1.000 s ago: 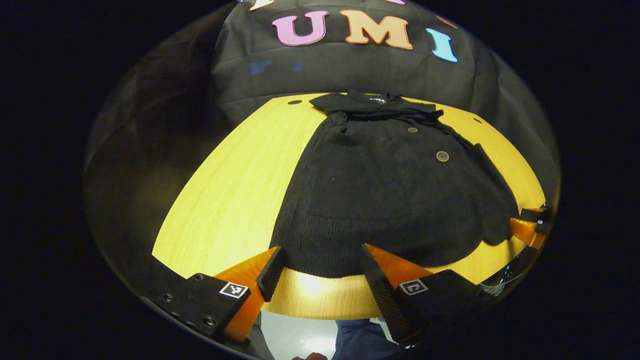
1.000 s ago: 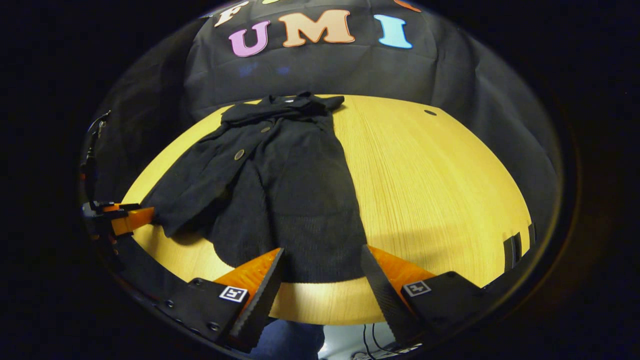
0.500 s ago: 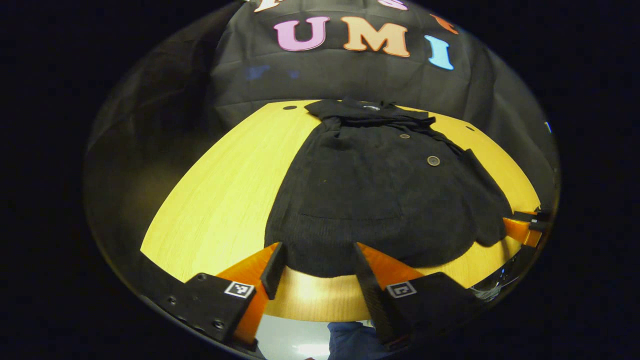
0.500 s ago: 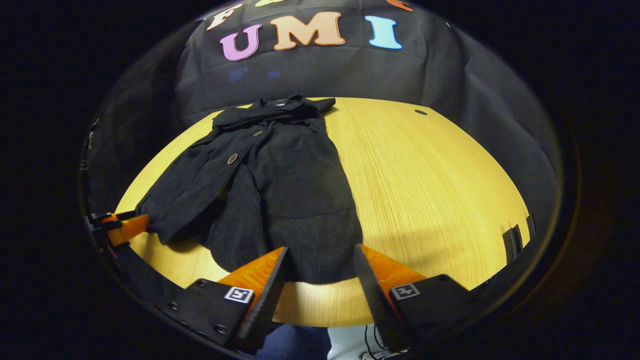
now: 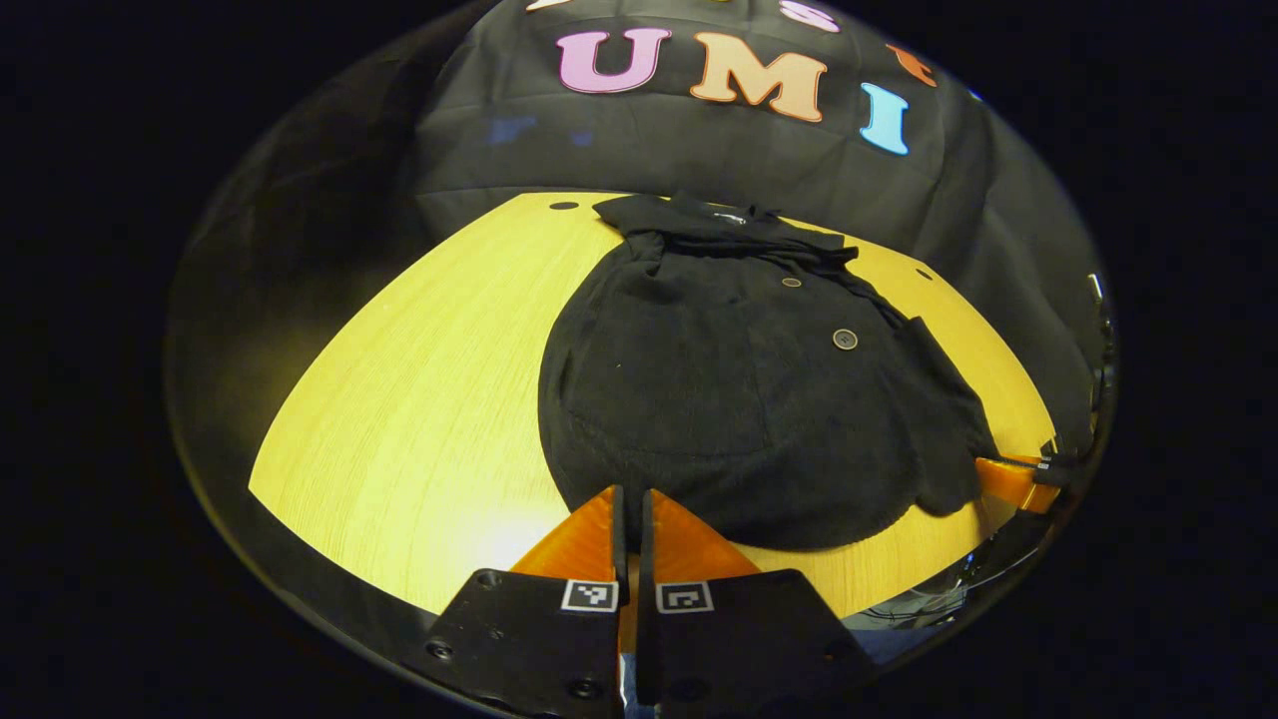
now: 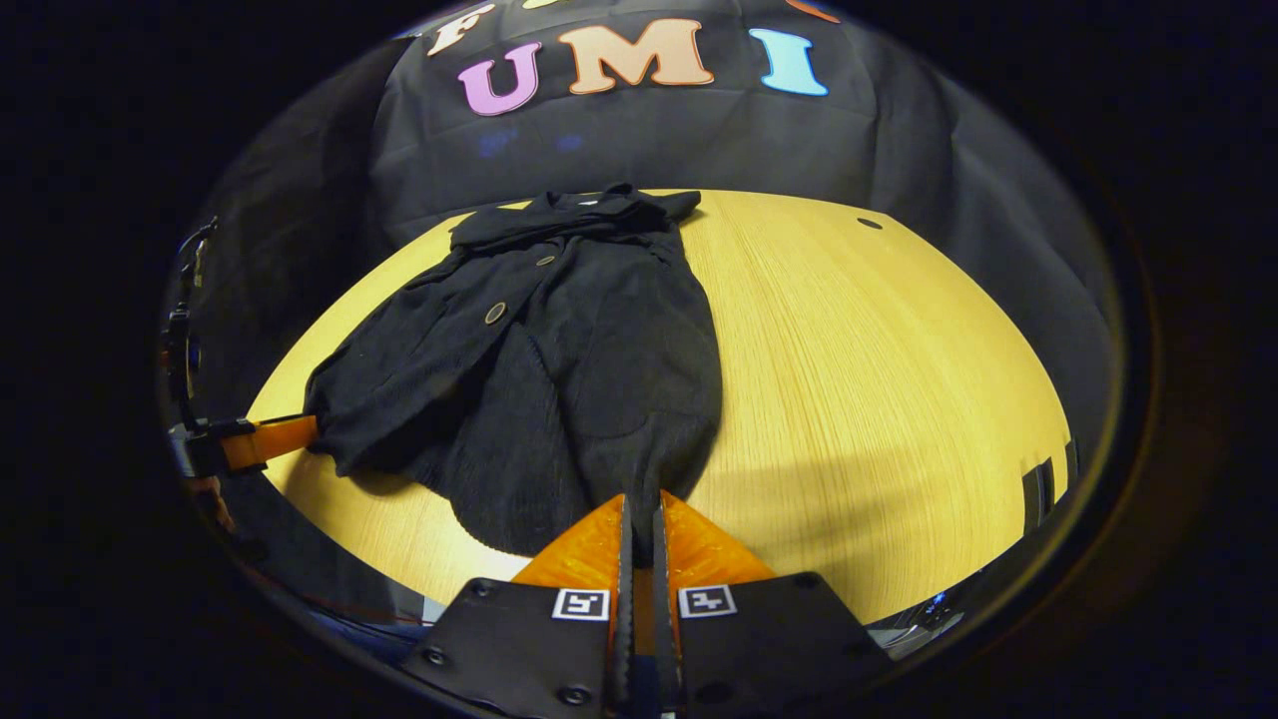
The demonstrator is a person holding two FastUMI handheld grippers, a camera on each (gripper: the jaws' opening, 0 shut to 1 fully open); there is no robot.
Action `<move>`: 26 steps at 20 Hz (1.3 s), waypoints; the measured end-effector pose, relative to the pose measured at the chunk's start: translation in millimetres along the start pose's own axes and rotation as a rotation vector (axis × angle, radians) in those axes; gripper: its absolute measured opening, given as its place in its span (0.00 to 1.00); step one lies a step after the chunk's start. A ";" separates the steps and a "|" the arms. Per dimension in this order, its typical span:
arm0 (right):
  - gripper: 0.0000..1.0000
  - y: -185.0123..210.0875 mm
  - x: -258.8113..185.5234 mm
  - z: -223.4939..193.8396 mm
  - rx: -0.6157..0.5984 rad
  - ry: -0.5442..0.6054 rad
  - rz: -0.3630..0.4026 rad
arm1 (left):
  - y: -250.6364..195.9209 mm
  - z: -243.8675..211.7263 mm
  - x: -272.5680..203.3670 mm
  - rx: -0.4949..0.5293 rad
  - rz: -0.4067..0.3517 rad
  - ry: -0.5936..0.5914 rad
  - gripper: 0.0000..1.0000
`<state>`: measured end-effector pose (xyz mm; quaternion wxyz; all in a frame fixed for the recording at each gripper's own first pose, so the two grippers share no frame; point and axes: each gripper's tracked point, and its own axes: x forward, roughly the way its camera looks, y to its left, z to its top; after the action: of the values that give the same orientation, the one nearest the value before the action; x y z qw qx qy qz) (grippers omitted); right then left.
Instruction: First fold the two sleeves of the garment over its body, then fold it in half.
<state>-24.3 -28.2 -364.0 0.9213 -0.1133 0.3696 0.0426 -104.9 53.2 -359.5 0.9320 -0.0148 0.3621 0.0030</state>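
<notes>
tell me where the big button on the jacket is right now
In the left gripper view the big button sits right of centre on the black jacket, below a smaller button near the collar; in the right gripper view it lies on the jacket's left half.

Garment (image 5: 739,399) flat on table (image 5: 419,419), collar far, hem near grippers.

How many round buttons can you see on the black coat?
2. A big button sits on the coat's front; a smaller button lies farther up, near the collar. Folds may hide more.
</notes>
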 end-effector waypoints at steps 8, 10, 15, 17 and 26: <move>0.03 6.1 -1.4 4.8 0.071 0.028 0.000 | -1.2 1.4 3.6 0.061 0.016 0.054 0.00; 0.03 9.2 -3.5 10.8 0.085 0.019 -0.002 | -3.9 8.9 5.6 0.050 -0.002 0.061 0.00; 0.03 20.7 -12.3 36.0 0.083 -0.044 -0.044 | -8.2 49.8 8.1 0.011 -0.087 0.012 0.00; 0.03 25.3 -14.1 48.9 0.097 -0.075 -0.060 | -7.9 65.7 7.9 0.016 -0.112 -0.008 0.00; 0.03 23.7 -28.1 136.1 0.106 -0.228 -0.073 | 0.1 144.2 18.1 0.025 -0.109 -0.109 0.00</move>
<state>42.9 27.7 -253.3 0.9630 -0.0723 0.2597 0.0022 5.8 57.5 -265.4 0.9493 -0.0226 0.3093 -0.0514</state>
